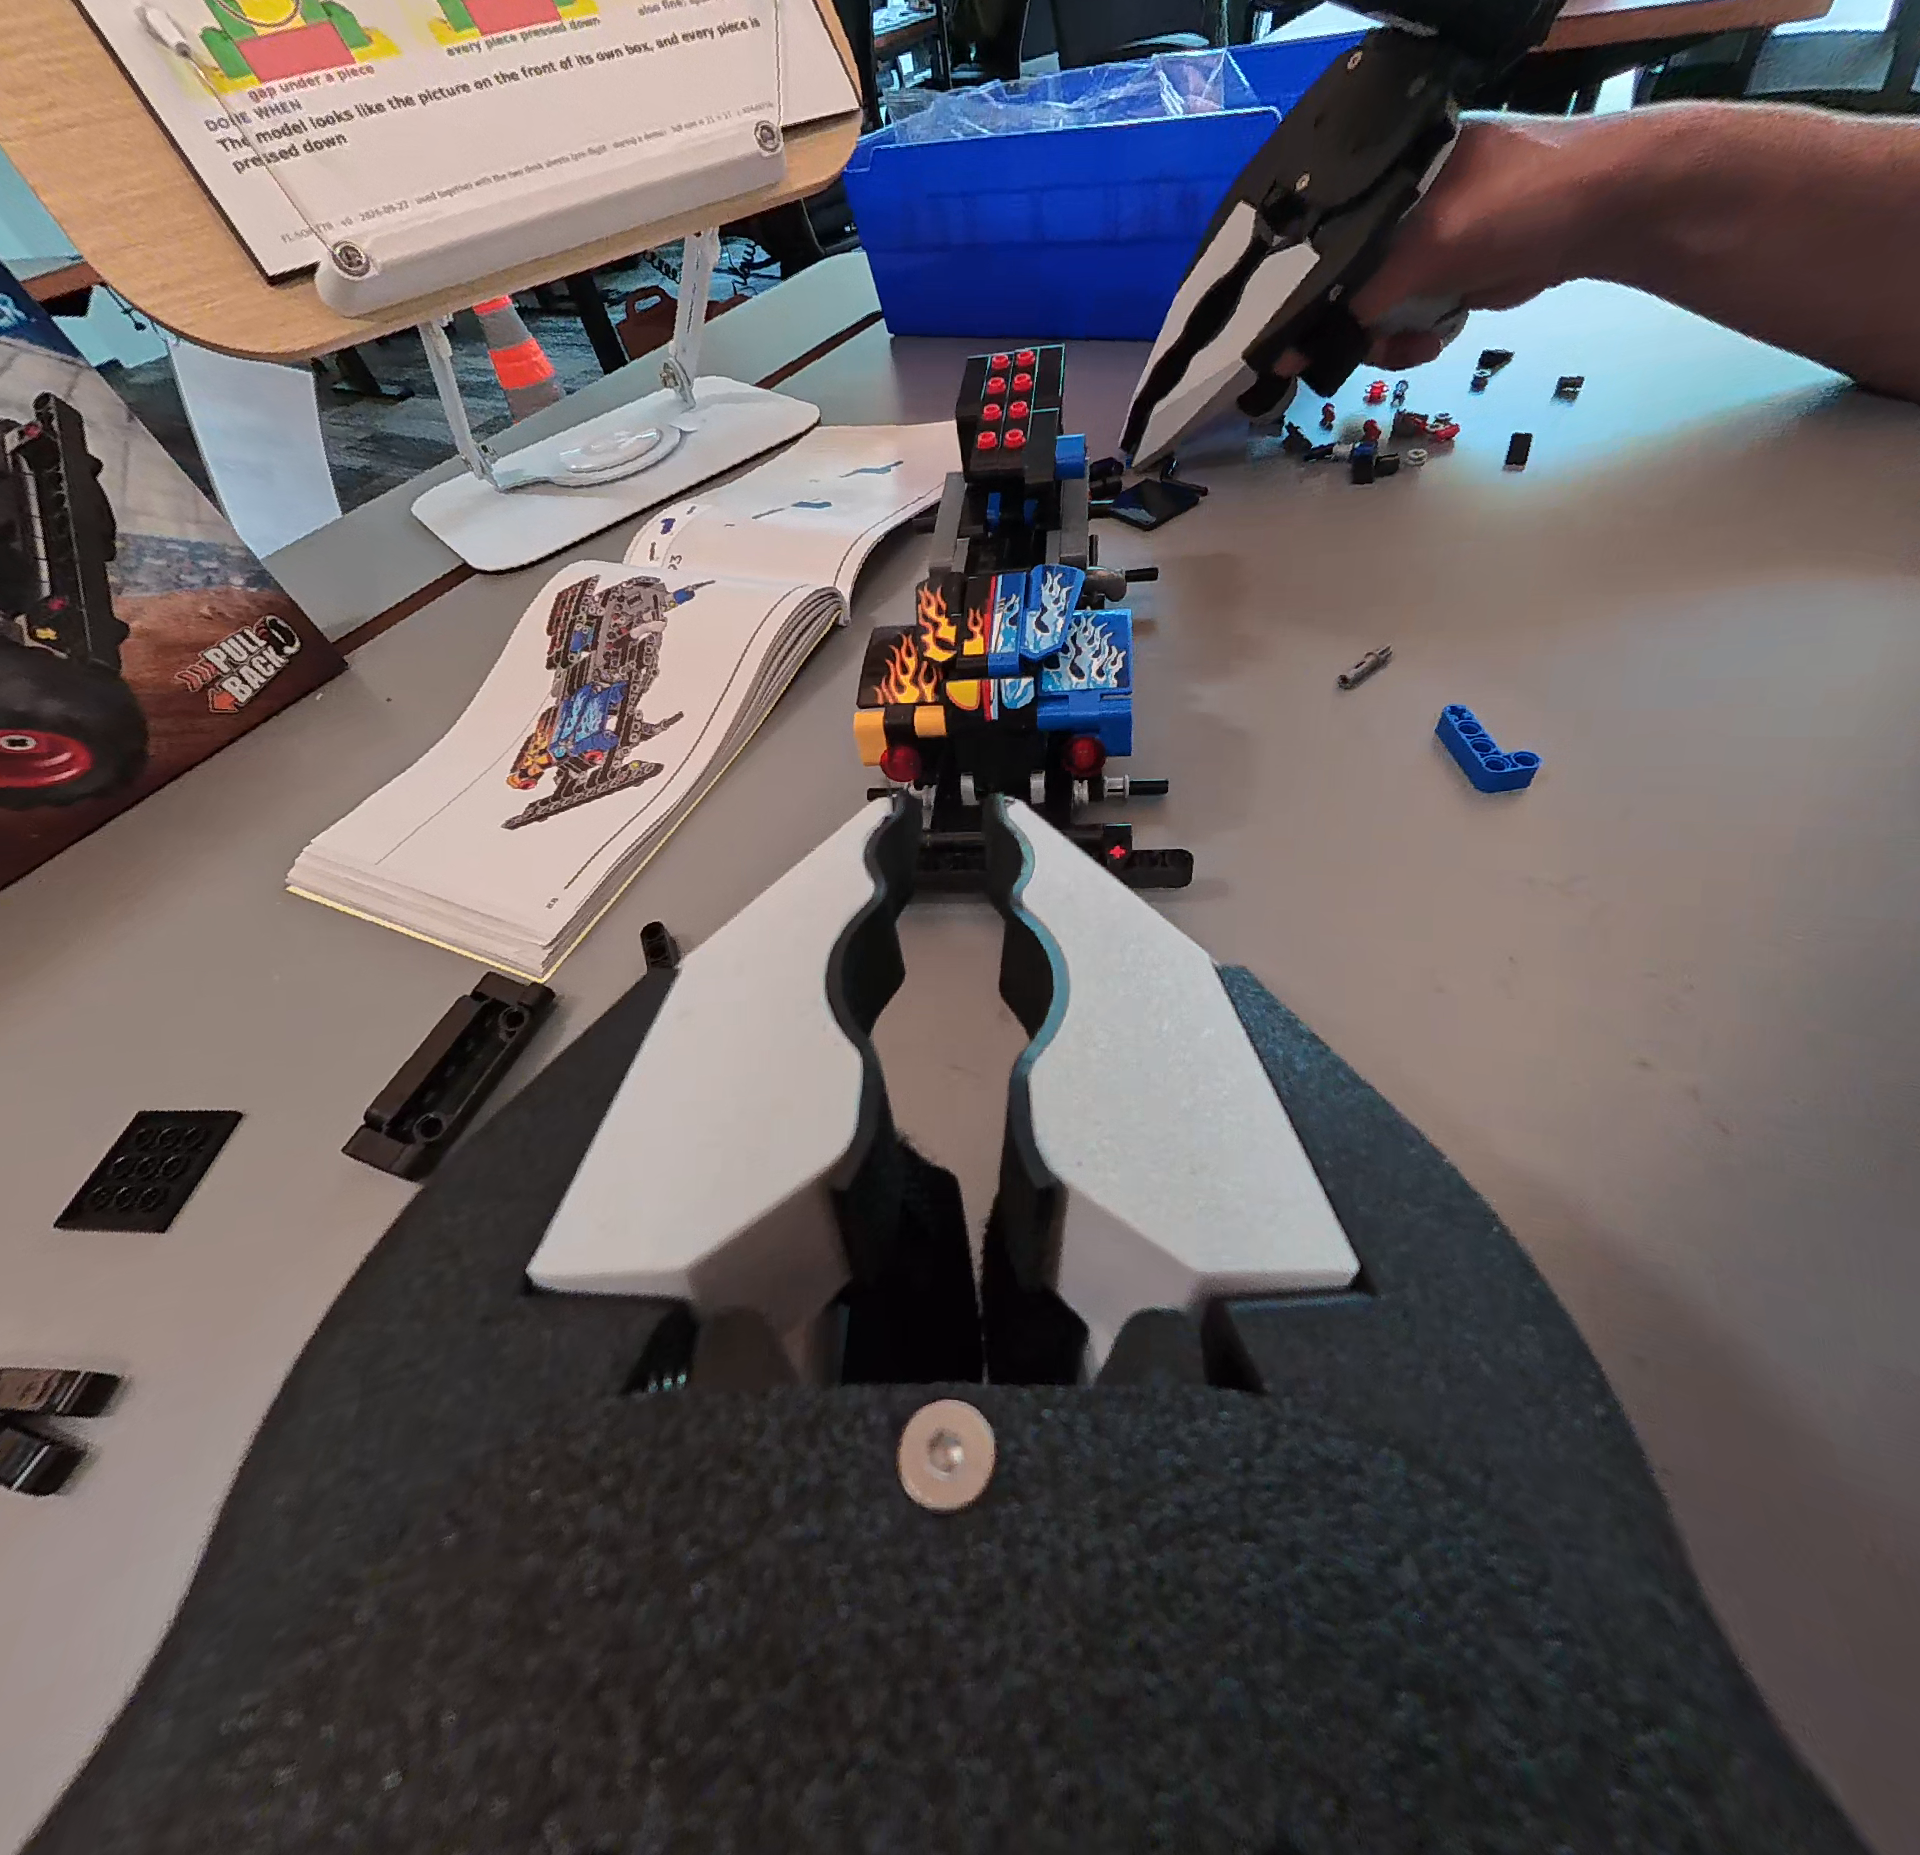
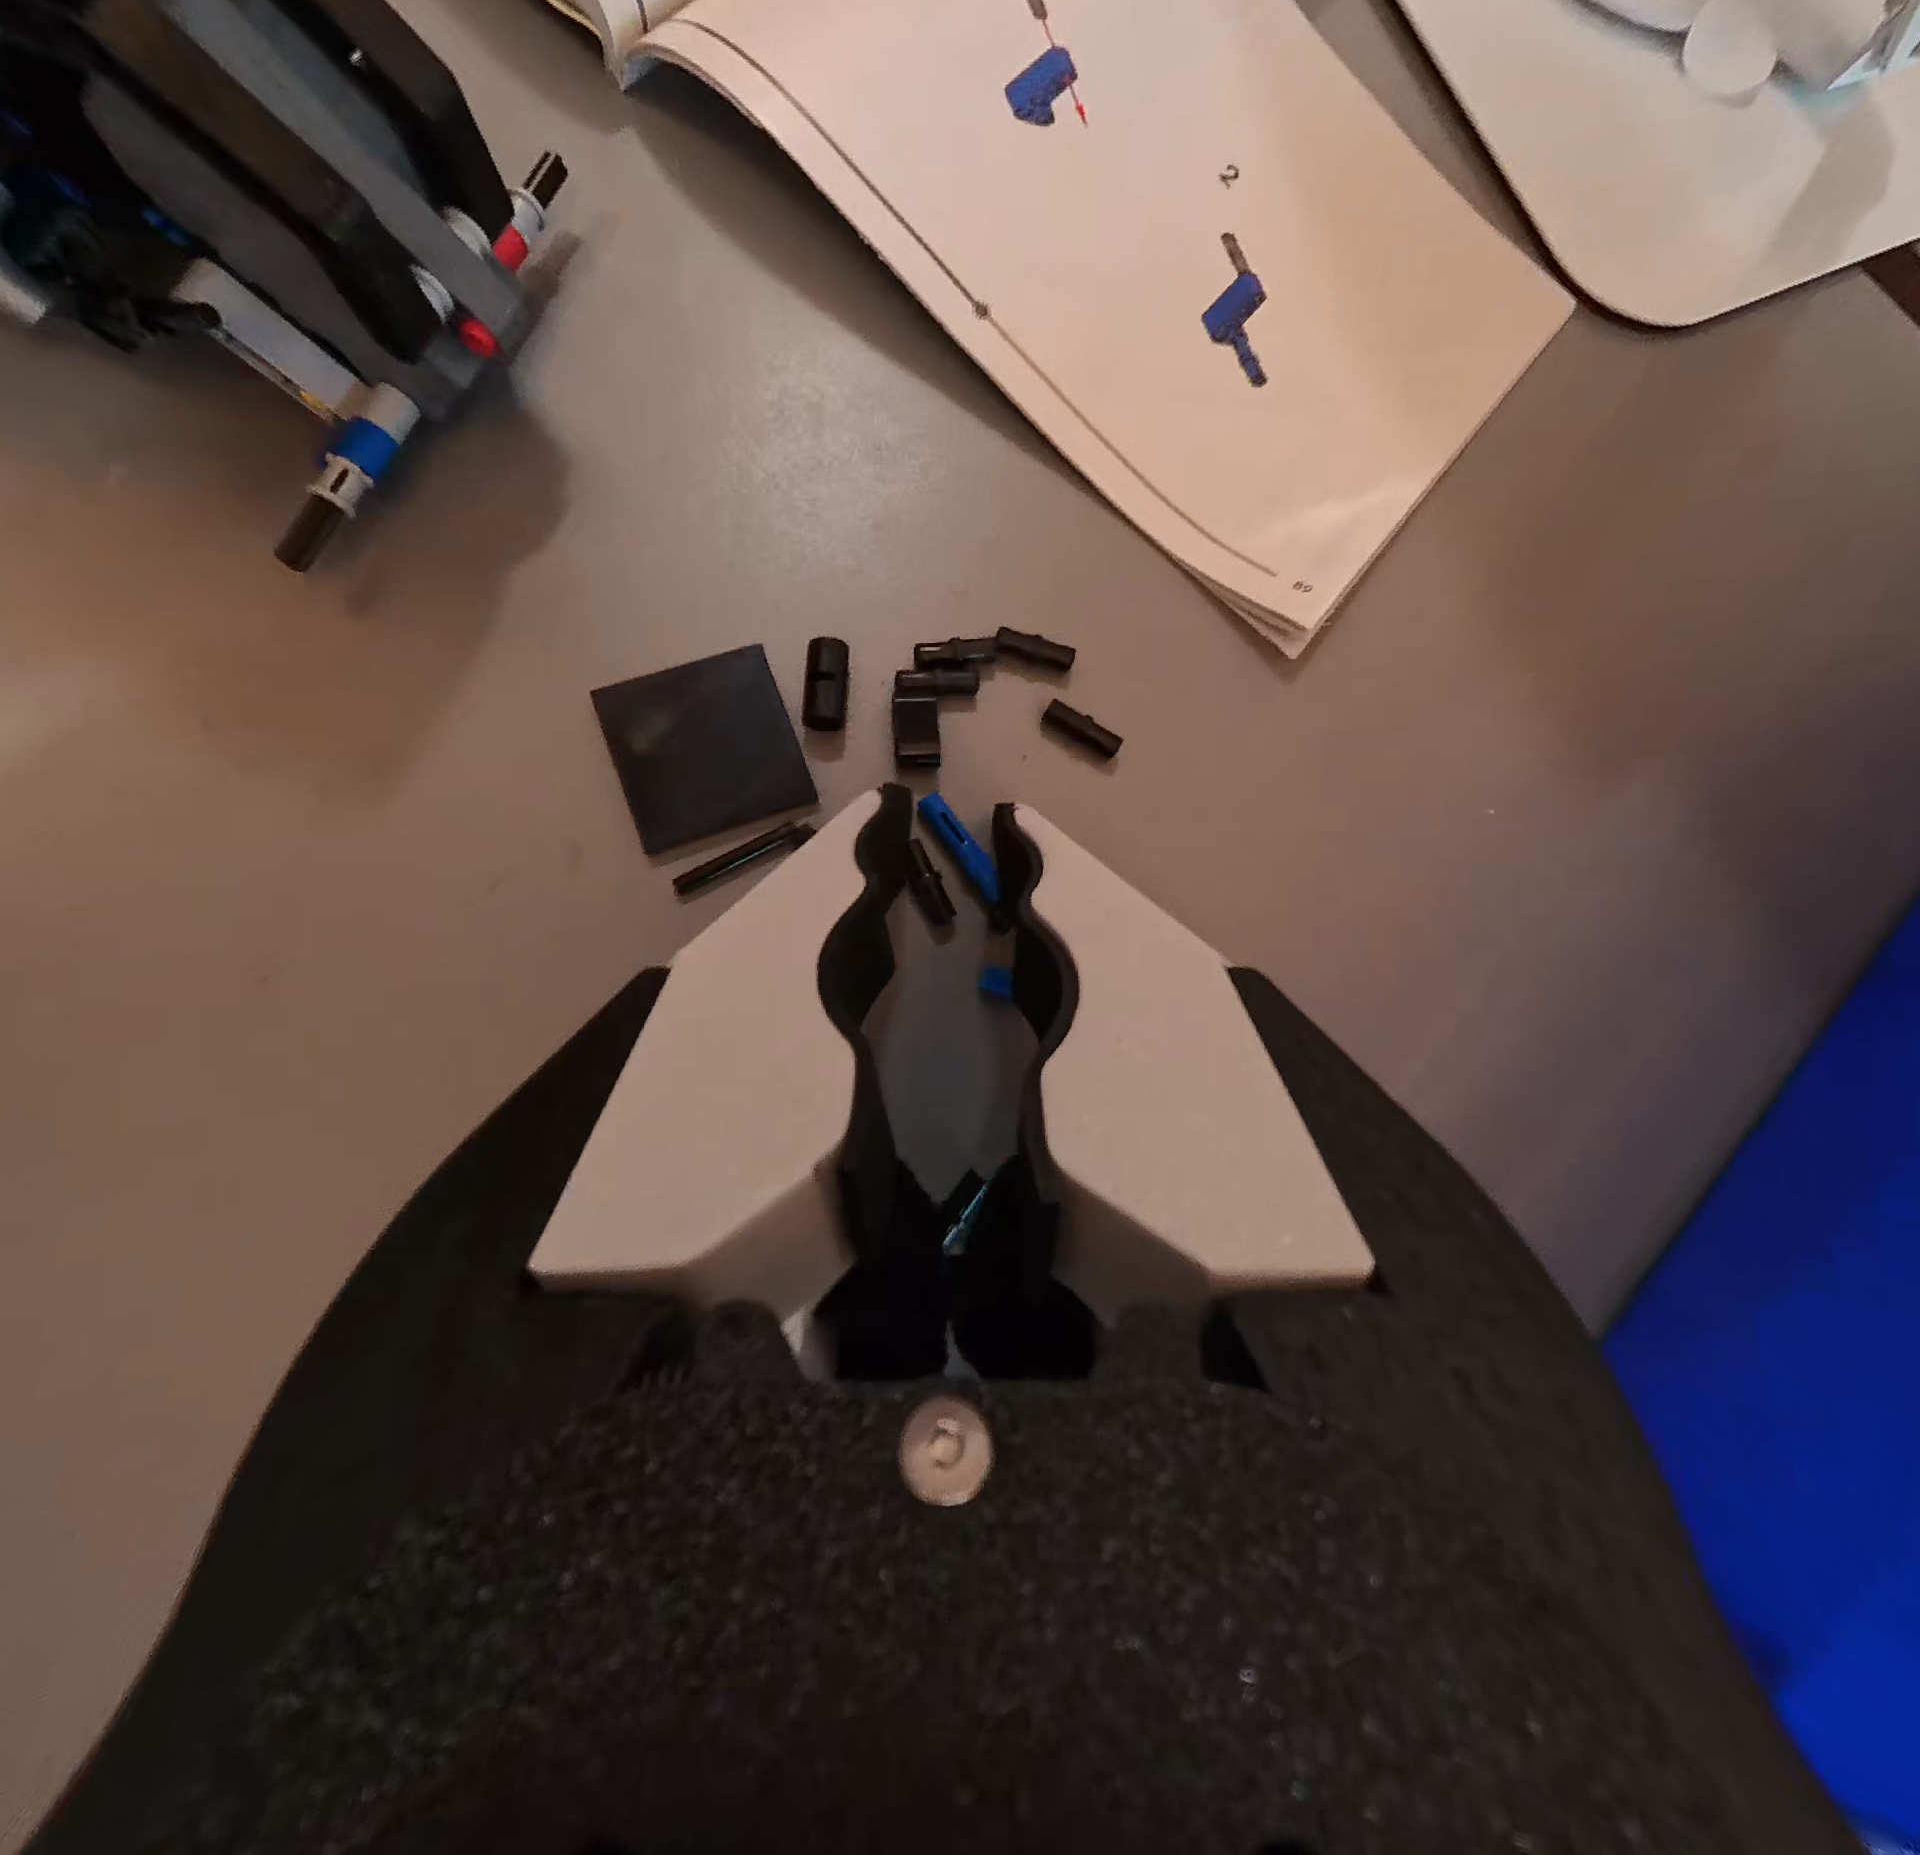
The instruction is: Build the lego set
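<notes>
The partly built lego model [image 1: 997, 662], black and blue with flame stickers, stands on the grey table. My left gripper [image 1: 953, 829] is shut on the black beam at its near end. My right gripper [image 2: 948, 818] points down at the table beyond the model, where it also shows in the left wrist view [image 1: 1143, 444]. Its jaws stand a little apart, and a blue pin [image 2: 956, 839] and a black pin [image 2: 932, 880] lie on the table between them. I cannot see that either pin is gripped. A corner of the model [image 2: 260, 195] shows in the right wrist view.
Several black pins [image 2: 935, 683] and a black square tile [image 2: 701, 745] lie just past my right fingertips. The open instruction booklet [image 1: 623, 725] is left of the model. A blue bin [image 1: 1039, 216] stands behind. A blue L-beam [image 1: 1486, 751], a grey pin [image 1: 1363, 665] and black parts [image 1: 457, 1073] lie loose. From my right tips it is roughly 4 centimetres to the black square tile [image 2: 701, 745]; from my left, 30 centimetres. It is also in sight in the left wrist view [image 1: 1148, 502].
</notes>
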Demonstrator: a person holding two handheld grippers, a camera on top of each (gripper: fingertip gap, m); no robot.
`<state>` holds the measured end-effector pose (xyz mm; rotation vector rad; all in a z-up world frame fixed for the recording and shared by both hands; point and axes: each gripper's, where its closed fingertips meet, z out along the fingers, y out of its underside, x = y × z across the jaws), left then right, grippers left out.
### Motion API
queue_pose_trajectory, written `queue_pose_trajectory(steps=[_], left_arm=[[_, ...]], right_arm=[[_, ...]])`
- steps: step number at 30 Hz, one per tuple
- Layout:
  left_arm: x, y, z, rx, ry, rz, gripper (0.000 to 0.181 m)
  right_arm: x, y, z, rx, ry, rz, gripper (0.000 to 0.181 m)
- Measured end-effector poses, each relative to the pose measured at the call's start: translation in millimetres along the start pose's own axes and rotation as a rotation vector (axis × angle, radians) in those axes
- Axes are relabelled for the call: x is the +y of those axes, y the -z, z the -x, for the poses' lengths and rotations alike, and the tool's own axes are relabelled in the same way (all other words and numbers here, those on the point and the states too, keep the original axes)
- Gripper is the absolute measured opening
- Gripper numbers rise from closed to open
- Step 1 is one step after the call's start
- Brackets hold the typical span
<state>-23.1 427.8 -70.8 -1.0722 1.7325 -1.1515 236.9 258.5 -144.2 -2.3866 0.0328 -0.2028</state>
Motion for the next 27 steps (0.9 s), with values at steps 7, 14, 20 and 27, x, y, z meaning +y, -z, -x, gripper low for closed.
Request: queue_pose_trajectory(steps=[7, 14, 20, 27], left_arm=[[-1.4, 0.5, -1.5, 0.007, -0.002, -0.006, 0.010], [-1.1, 0.4, -1.9, 0.006, -0.003, -0.006, 0.010], [-1.6, 0.1, -1.9, 0.008, 0.005, -0.009, 0.011], [-3.2, -0.6, -5.9, 0.021, 0.008, -0.013, 0.010]], right_arm=[[1.9, 0.6, -0.5, 0.001, -0.007, 0.002, 0.004], [-5.0, 4.9, -2.4, 0.012, 0.008, -0.034, 0.003], [-47.3, 38.8, 33.5, -0.055, 0.070, -0.177, 0.003], [-48.2, 50.5, 141.8, -0.284, 0.200, -0.199, 0.003]])
